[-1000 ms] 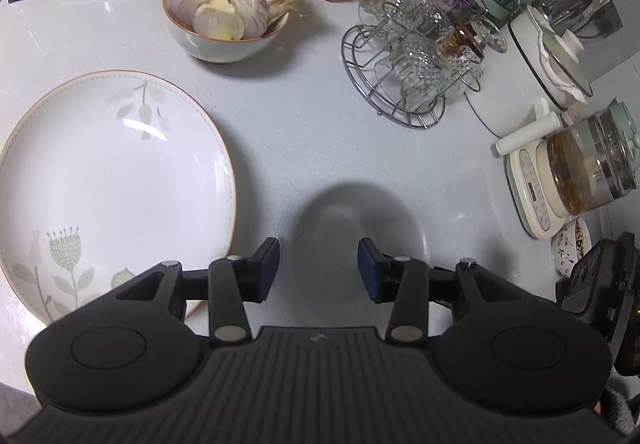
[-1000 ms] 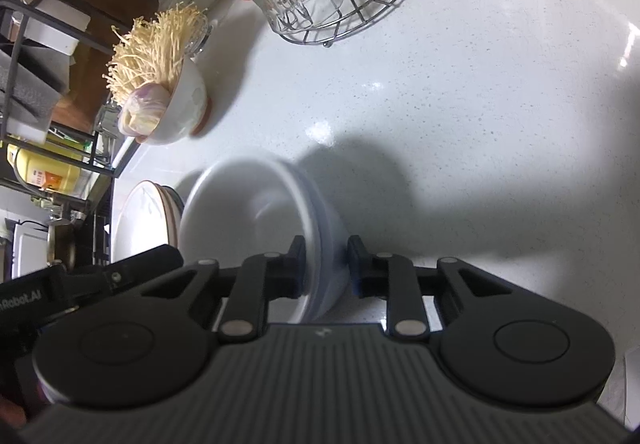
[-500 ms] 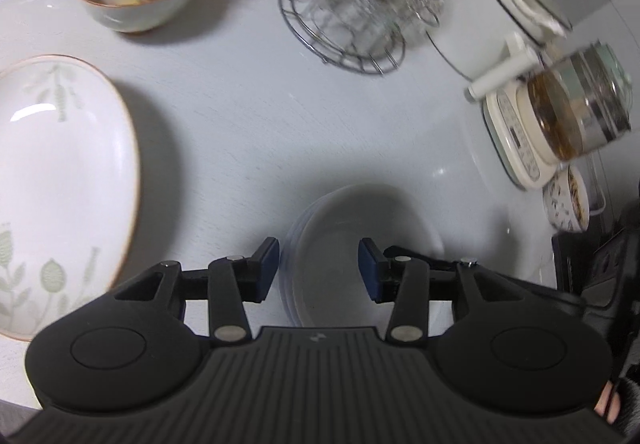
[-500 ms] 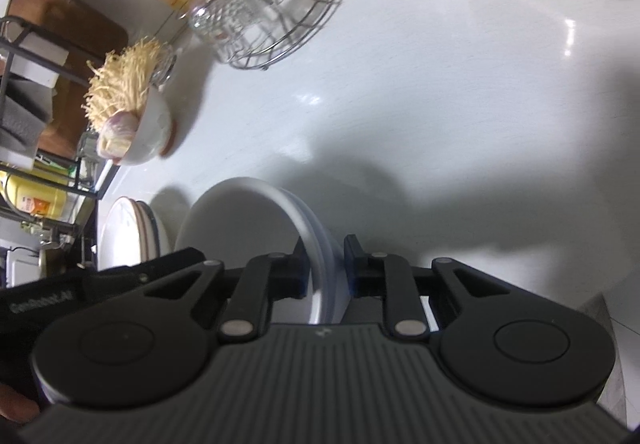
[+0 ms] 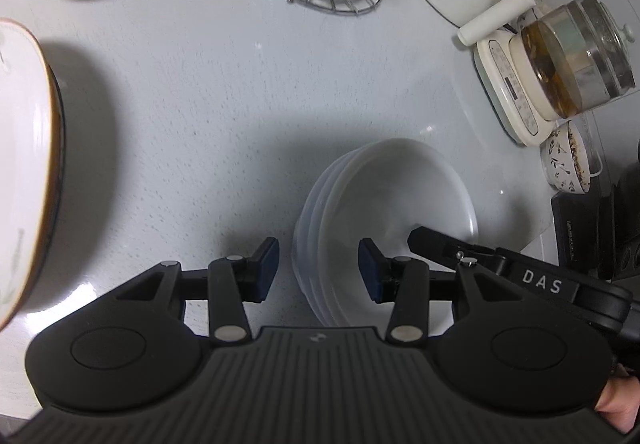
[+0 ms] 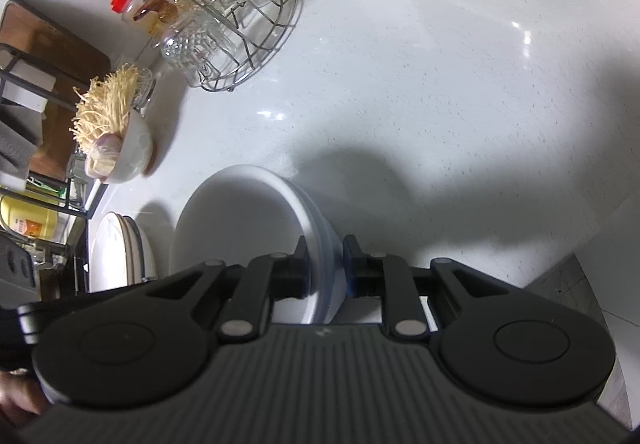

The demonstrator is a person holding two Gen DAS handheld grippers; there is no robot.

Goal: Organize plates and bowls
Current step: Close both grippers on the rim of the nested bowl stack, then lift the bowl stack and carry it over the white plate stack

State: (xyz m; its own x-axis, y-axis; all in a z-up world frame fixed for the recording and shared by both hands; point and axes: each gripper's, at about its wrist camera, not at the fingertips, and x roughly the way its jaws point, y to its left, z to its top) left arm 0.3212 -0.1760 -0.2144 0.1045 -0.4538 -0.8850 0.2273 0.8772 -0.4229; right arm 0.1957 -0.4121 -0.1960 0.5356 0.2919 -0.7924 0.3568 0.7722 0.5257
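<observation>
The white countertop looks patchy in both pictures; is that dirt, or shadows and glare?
Left wrist view: a broad soft shadow on the speckled white countertop around the stack of white bowls. Right wrist view: a big dark shadow beside the bowls, small bright glare spots nearer the wire rack of glassware; straight edges bow near the frame.

Left gripper [image 5: 319, 269] angled steeply down, jaws parted with blue pads well apart and pressing on nothing. Right gripper [image 6: 325, 264] also tilted down, jaws drawn close and clamped on a rim, one finger [image 5: 448, 246] reaching in beside the left's.
</observation>
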